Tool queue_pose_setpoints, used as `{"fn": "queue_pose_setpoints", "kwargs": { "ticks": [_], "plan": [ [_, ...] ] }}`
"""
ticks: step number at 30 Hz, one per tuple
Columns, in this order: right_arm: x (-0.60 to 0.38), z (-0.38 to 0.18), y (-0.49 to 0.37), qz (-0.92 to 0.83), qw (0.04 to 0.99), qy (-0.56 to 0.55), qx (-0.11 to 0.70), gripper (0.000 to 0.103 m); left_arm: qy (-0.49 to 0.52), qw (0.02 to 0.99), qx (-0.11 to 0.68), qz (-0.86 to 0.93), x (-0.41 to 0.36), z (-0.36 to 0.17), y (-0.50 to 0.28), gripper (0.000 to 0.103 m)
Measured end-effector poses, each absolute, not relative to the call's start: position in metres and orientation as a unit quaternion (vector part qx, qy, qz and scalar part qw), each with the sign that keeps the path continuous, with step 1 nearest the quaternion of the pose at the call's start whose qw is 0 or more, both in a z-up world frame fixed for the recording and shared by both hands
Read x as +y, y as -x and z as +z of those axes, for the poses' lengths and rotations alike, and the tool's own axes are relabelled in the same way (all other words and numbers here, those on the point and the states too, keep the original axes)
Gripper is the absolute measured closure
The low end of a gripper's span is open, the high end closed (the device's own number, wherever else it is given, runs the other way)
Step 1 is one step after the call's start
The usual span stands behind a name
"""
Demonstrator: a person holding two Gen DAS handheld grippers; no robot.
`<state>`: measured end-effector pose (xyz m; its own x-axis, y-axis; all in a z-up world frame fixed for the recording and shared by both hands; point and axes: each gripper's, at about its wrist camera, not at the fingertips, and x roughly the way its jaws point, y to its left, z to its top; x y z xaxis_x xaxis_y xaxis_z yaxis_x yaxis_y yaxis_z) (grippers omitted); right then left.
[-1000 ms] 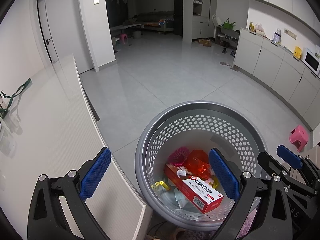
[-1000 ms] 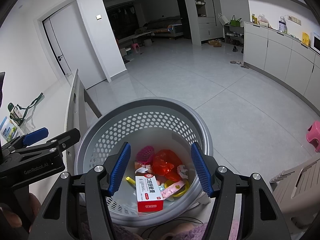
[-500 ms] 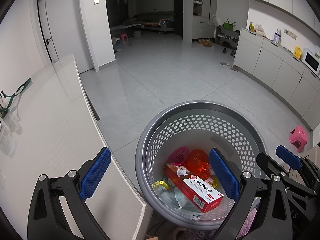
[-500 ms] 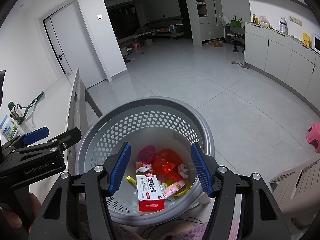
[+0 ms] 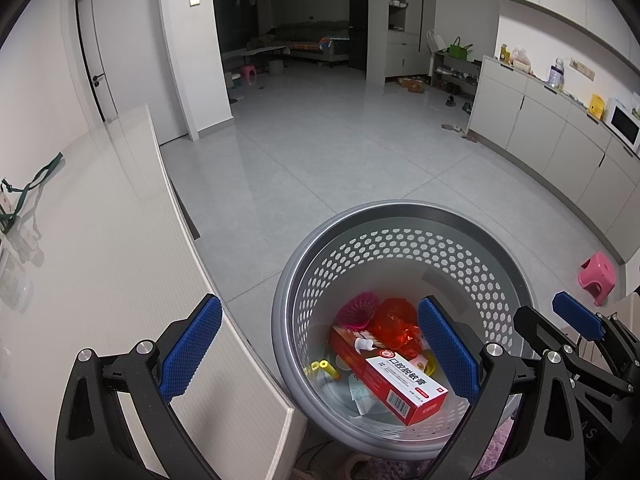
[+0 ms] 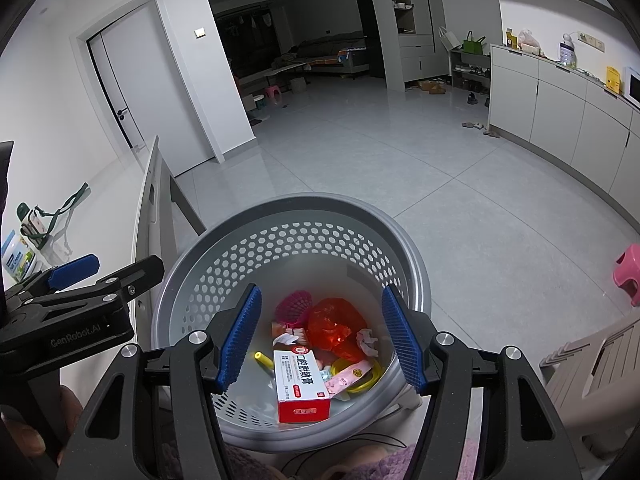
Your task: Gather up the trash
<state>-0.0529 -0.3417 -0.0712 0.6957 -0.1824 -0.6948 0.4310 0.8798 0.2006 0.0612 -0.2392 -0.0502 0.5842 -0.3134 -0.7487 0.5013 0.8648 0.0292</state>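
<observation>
A grey perforated basket [image 5: 400,216] [image 6: 288,208] stands on the floor below both grippers. Inside lie a red-and-white box [image 5: 404,380] [image 6: 302,384], a crumpled red wrapper [image 5: 396,320] [image 6: 334,324], a pink paper cup [image 5: 358,308] [image 6: 294,306], a yellow tube [image 5: 324,368] [image 6: 262,359] and other scraps. My left gripper [image 5: 320,356] is open and empty, over the basket's left rim and the table edge. My right gripper [image 6: 322,340] is open and empty above the basket. Each gripper shows in the other's view: the right [image 5: 576,320], the left [image 6: 76,272].
A white table [image 5: 100,240] runs along the left, holding a bottle with a green strap [image 6: 30,220]. A pink stool [image 5: 598,276] and a beige chair [image 6: 592,364] stand to the right. White cabinets [image 5: 560,140] line the right wall. Grey tiled floor stretches ahead.
Both grippers stay open and almost still over the basket; the view shifts only slightly. The trash in the basket has not moved.
</observation>
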Motion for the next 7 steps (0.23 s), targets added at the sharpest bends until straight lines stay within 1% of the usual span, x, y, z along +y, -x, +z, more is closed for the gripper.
{"fn": "queue_pose_setpoints", "kwargs": {
  "ticks": [7],
  "plan": [
    [-0.3418, -0.071, 0.0528, -0.17, 0.904, -0.177, 0.351, 0.043, -0.119, 0.883, 0.393, -0.229, -0.24, -0.0506, -0.0607, 0.006]
  ]
}}
